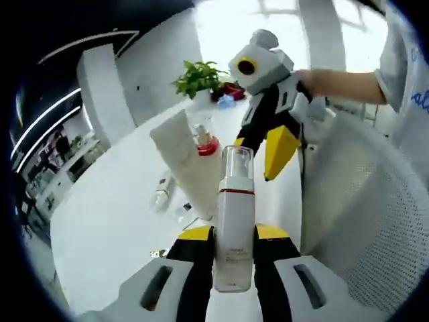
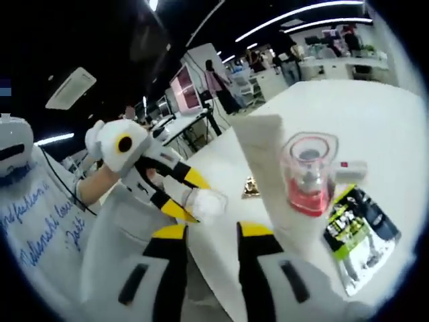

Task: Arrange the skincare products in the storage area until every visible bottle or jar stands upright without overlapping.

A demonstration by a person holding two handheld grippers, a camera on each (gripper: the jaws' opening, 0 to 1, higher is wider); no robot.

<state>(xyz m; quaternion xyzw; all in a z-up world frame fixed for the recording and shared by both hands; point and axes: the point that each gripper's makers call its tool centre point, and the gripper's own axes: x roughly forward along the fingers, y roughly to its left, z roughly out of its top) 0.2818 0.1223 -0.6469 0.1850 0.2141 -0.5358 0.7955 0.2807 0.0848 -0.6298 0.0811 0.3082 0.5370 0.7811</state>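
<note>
Pump bottle [image 1: 234, 221] between left jaws

A white counter [image 1: 114, 221] carries a tube [image 1: 184, 161] and a capped bottle [image 1: 204, 137] beyond the left fingers, a small bottle [image 1: 162, 190] lying to their left, and a plant [image 1: 200, 79] farther off.

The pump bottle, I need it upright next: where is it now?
In the left gripper view the pump bottle stands clamped in the left gripper, in front of the white tube.
</note>
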